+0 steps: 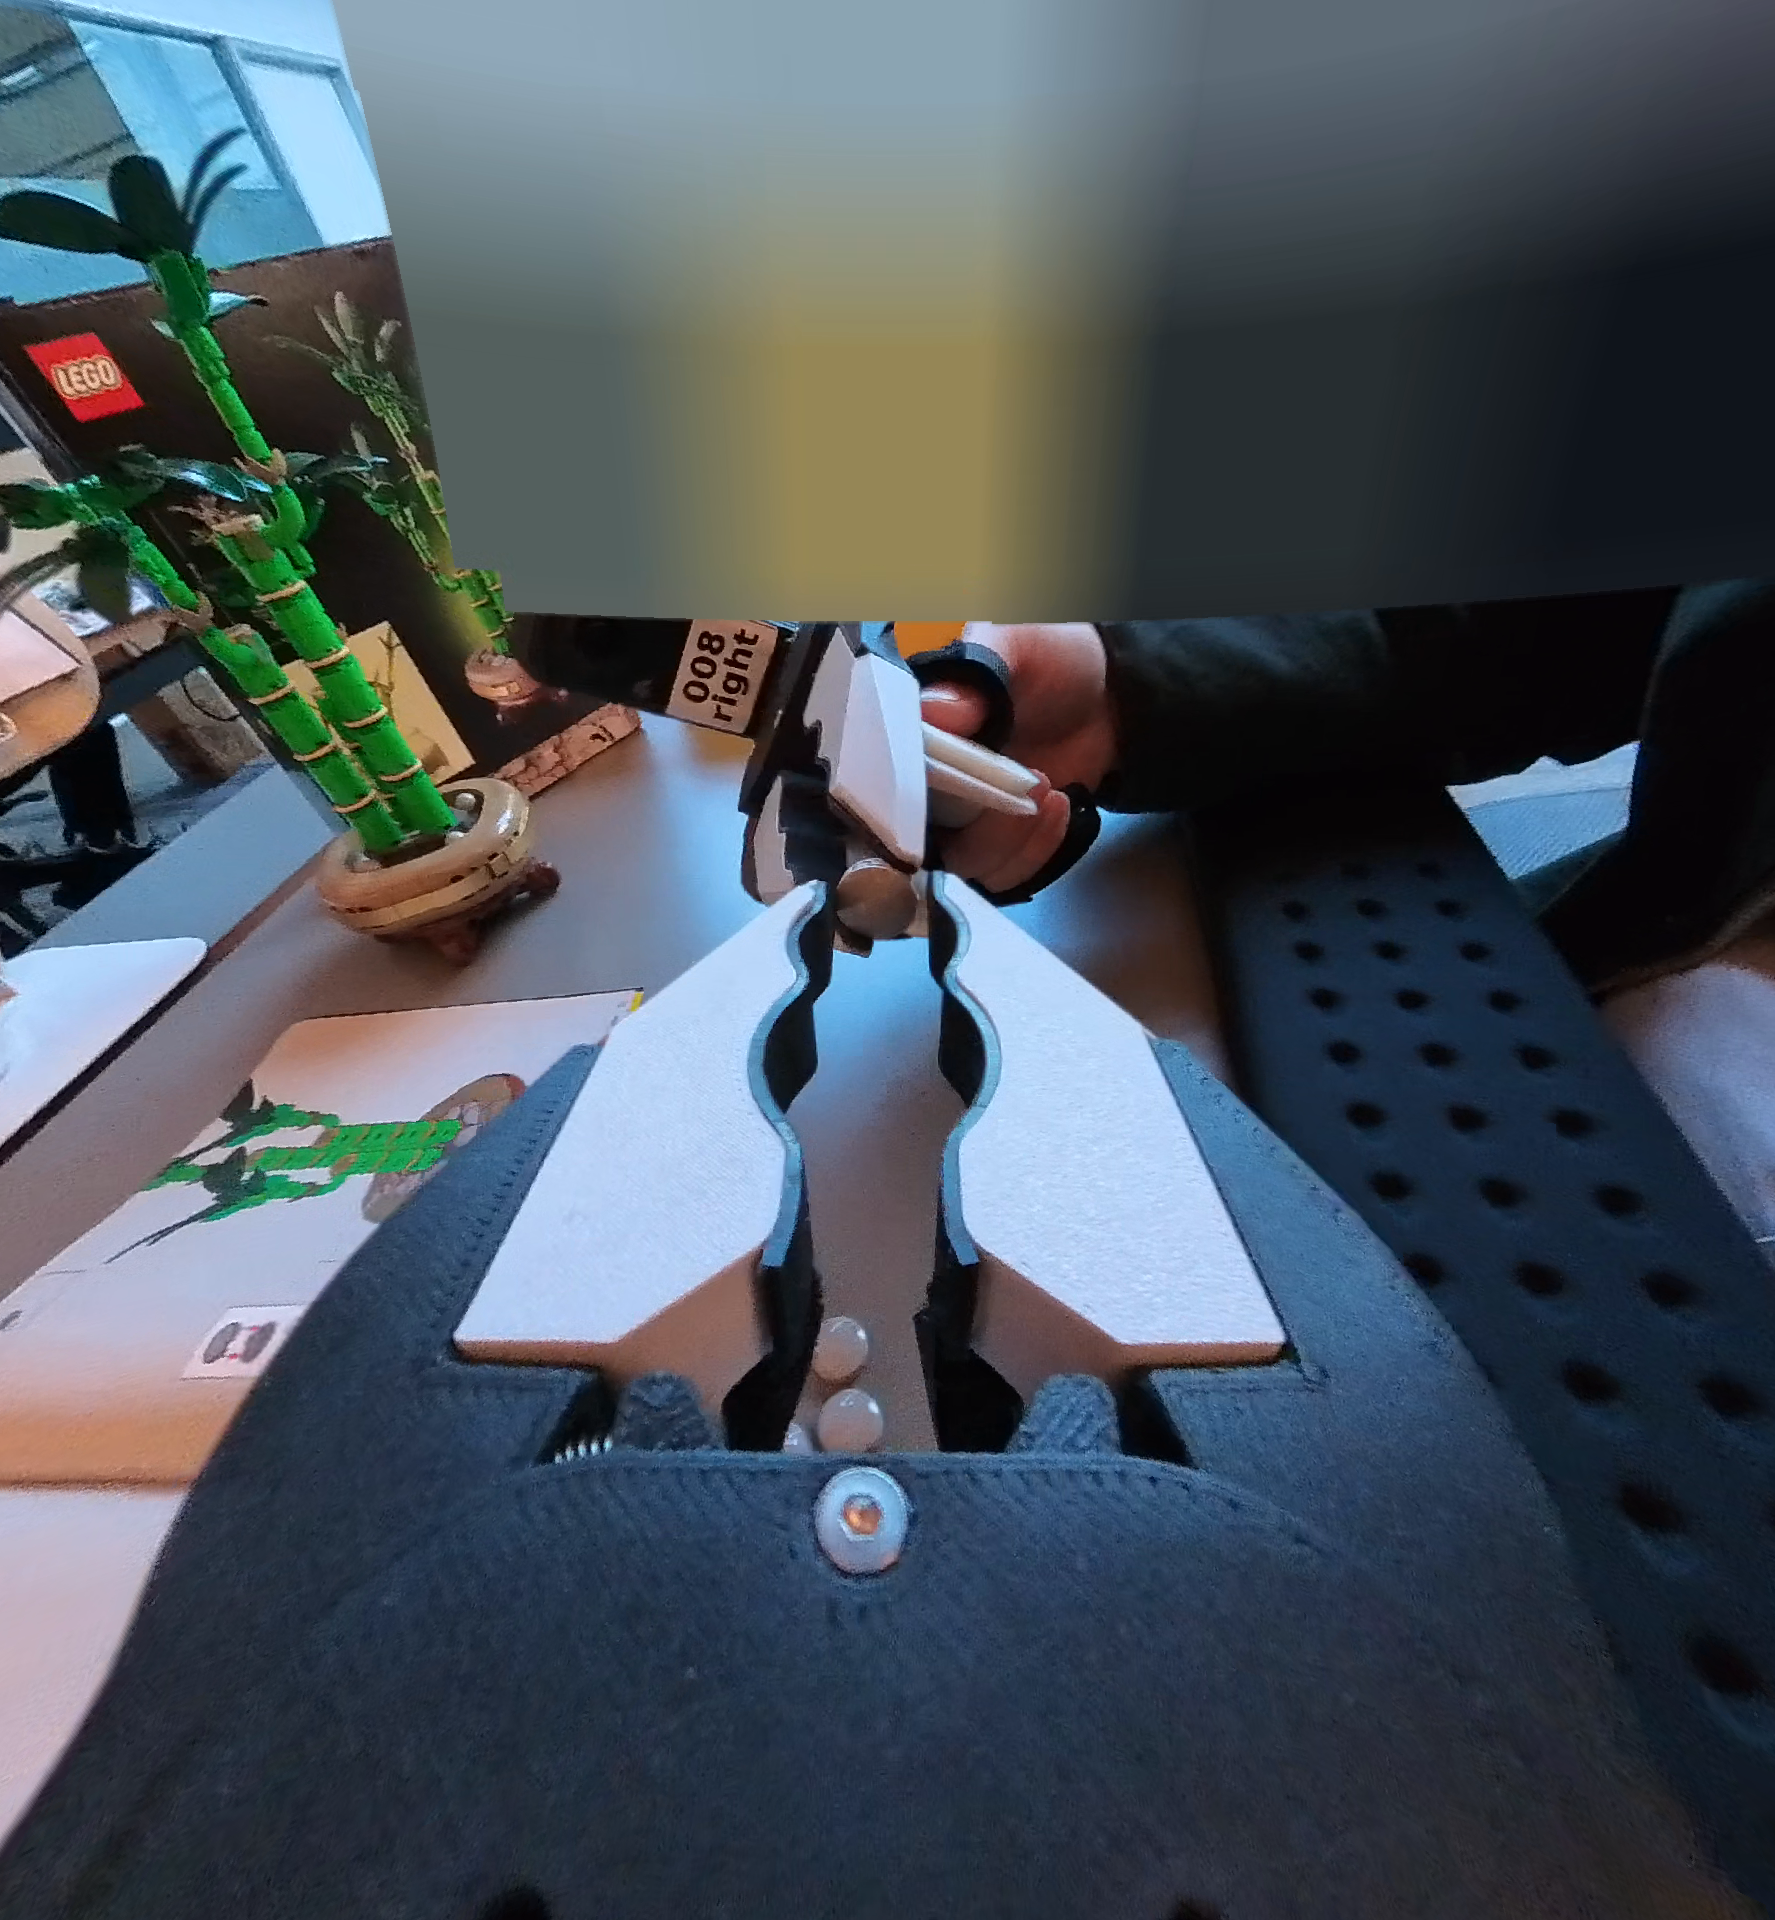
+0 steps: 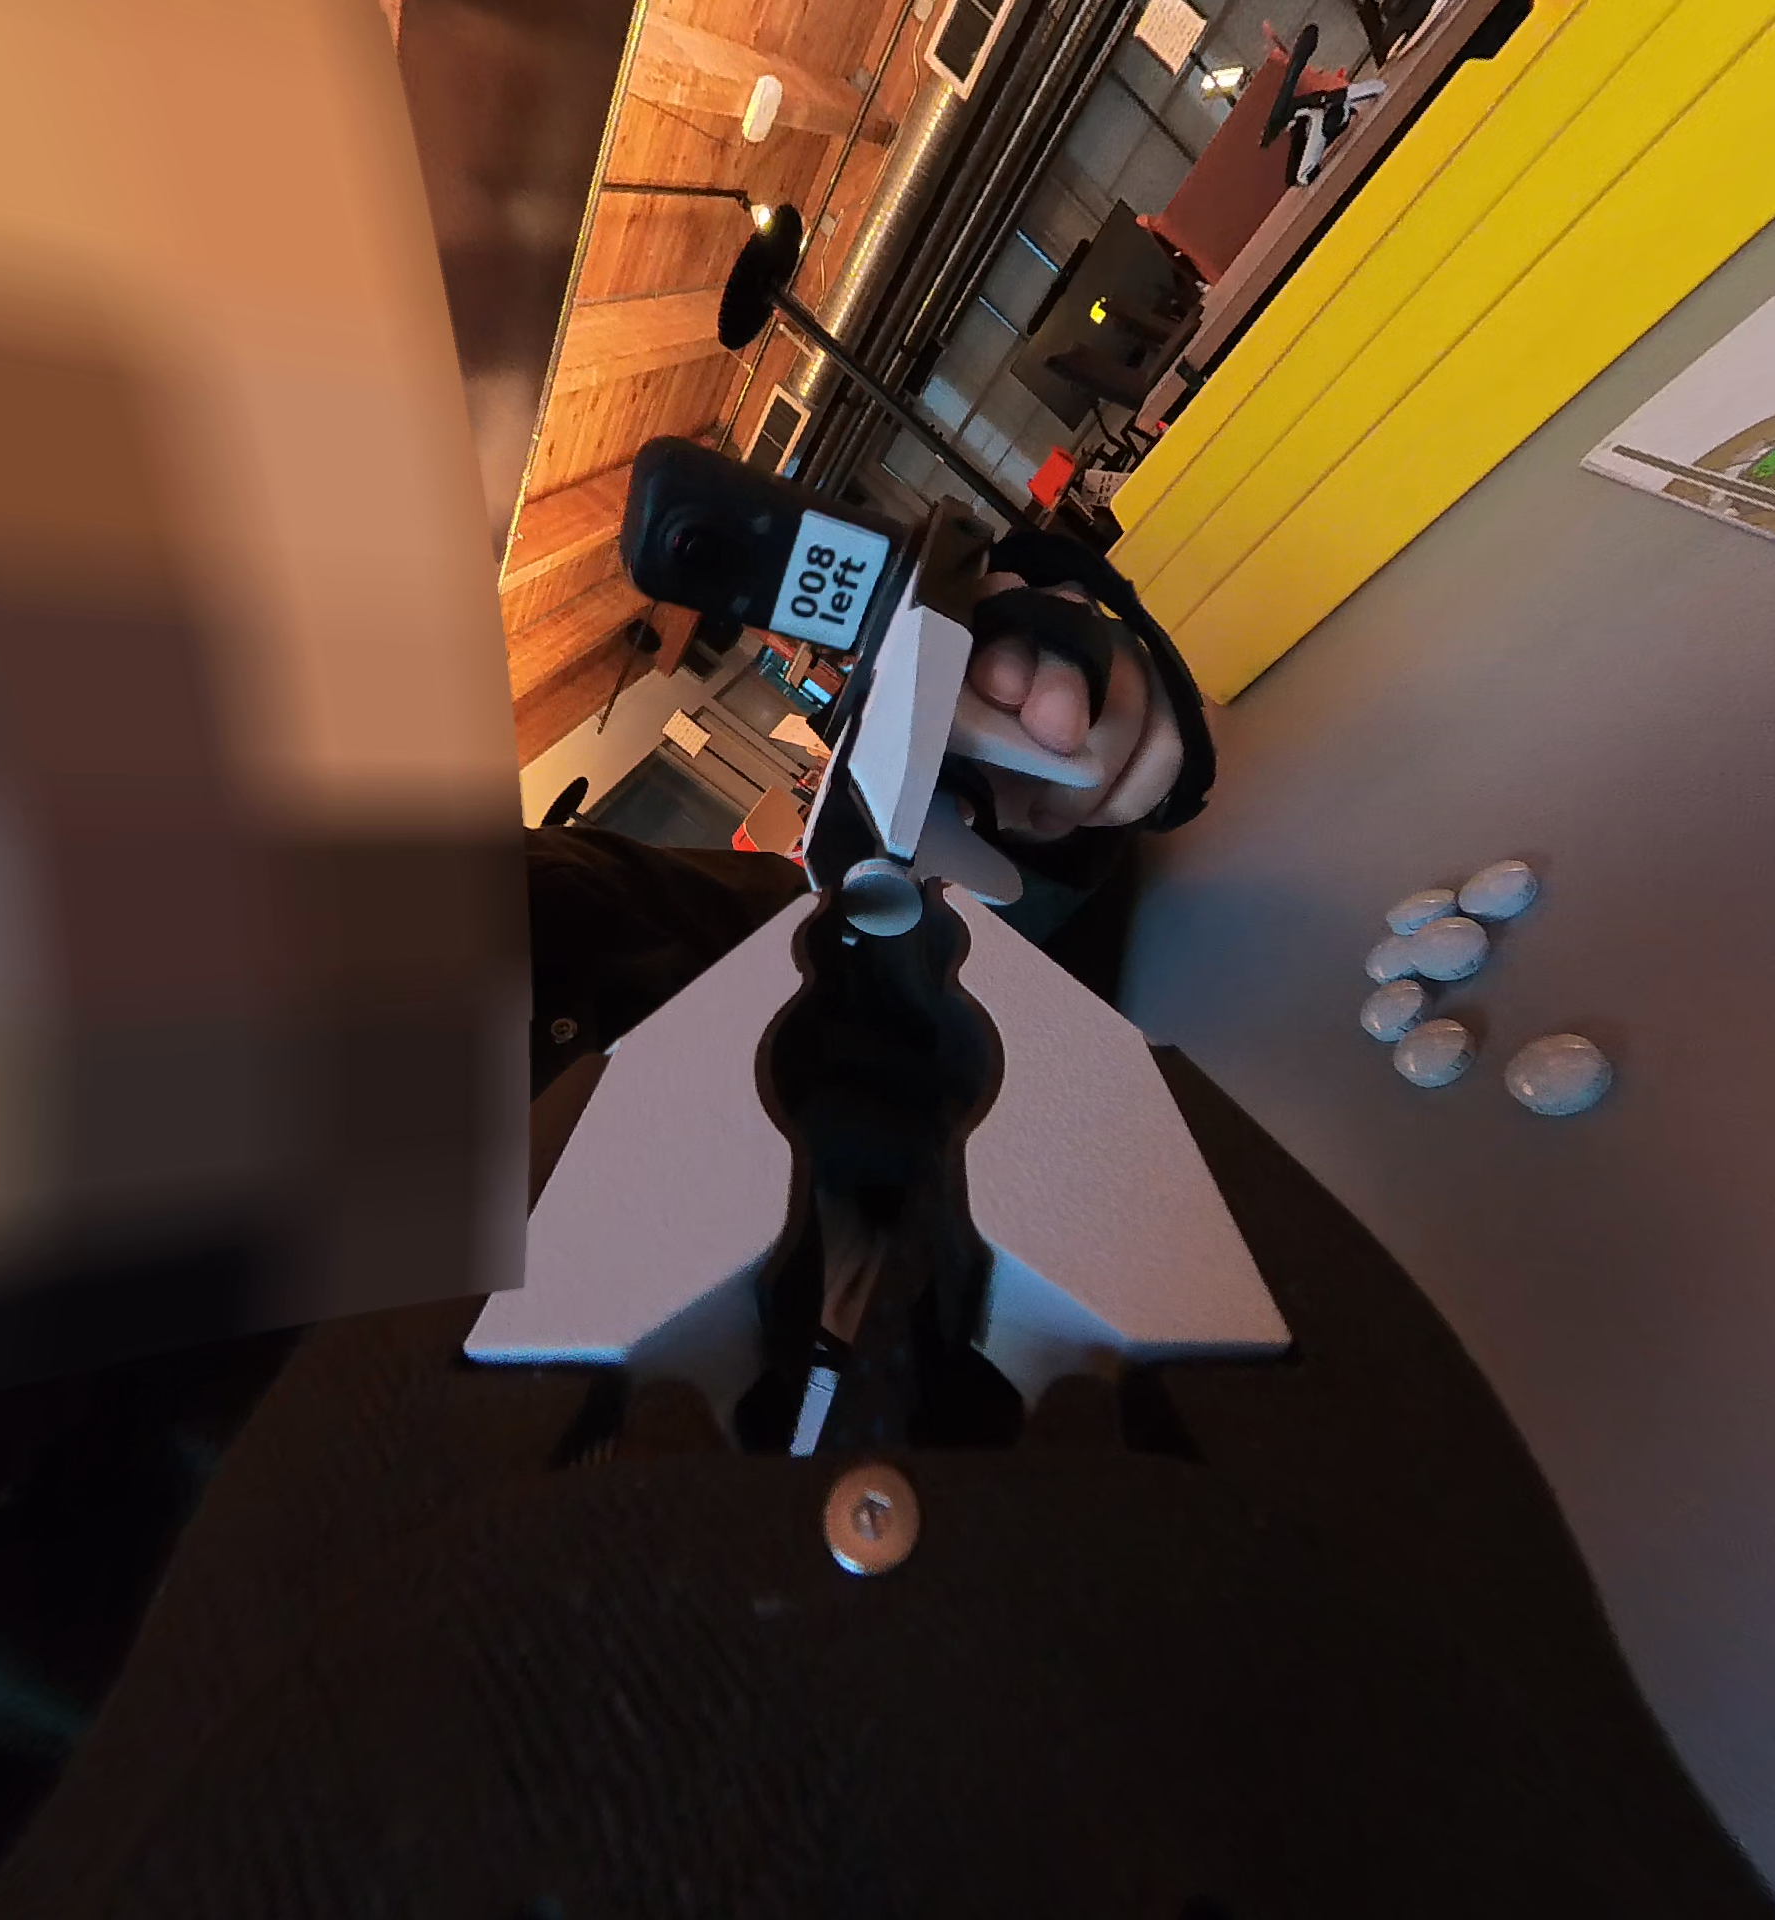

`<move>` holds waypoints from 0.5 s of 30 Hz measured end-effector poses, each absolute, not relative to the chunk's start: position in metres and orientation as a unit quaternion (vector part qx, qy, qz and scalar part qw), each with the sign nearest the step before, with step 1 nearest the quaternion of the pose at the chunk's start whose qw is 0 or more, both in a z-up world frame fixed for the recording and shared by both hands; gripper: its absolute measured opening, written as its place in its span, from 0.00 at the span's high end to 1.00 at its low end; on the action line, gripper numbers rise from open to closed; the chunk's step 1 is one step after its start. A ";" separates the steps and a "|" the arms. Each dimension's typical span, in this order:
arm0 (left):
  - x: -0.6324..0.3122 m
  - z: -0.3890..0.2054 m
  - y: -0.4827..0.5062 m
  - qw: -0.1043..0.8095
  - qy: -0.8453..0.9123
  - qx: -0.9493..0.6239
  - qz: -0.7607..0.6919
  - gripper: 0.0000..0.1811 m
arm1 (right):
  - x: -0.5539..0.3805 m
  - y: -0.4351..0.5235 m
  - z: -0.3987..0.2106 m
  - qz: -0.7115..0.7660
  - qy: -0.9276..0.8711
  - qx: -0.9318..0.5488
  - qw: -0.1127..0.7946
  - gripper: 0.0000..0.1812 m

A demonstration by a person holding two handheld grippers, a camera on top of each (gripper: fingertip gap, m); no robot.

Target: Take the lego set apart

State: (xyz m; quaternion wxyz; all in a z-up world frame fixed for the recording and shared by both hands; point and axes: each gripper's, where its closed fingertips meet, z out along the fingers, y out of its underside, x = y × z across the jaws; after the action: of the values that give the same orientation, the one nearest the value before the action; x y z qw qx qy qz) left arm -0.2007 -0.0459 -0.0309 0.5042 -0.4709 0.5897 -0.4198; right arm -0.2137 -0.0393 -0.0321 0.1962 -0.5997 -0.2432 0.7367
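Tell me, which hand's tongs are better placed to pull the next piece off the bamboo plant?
Probably left. The bamboo plant stands close ahead-left of the left tongs, whereas the right tongs' view shows no plant at all. Both tongs meet at a grey pebble; which grips it is unclear.

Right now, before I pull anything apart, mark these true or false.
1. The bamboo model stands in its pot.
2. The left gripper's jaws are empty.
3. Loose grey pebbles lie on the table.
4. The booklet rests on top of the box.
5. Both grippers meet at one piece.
1. True: the bamboo model stands in its tan pot.
2. False: the left gripper has a grey round piece between its jaws' tips.
3. True: grey pebbles lie on the table.
4. False: the booklet lies flat on the table; the box stands behind the model.
5. True: the right gripper meets the left at that piece.
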 end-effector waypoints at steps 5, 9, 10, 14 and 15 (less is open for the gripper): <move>-0.201 -0.029 -0.048 0.505 0.591 -0.463 -0.426 0.93 | -0.215 -0.042 -0.031 0.729 -0.262 -0.597 0.208 0.92; -0.203 -0.029 -0.051 0.521 0.607 -0.445 -0.402 0.93 | -0.216 -0.045 -0.030 0.727 -0.274 -0.592 0.213 0.92; -0.203 -0.027 -0.052 0.524 0.607 -0.442 -0.402 0.93 | -0.217 -0.046 -0.029 0.729 -0.272 -0.591 0.212 0.92; -0.203 -0.028 -0.049 0.538 0.612 -0.439 -0.378 0.93 | -0.216 -0.041 -0.029 0.737 -0.251 -0.592 0.208 0.92; -0.203 -0.028 -0.049 0.538 0.614 -0.440 -0.375 0.93 | -0.216 -0.041 -0.030 0.736 -0.250 -0.594 0.206 0.92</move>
State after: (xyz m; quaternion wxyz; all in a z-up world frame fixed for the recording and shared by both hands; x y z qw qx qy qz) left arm -0.2030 -0.0490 -0.0283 0.5375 -0.4401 0.6137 -0.3752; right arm -0.2163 -0.0414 -0.0301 0.2064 -0.5938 -0.2502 0.7364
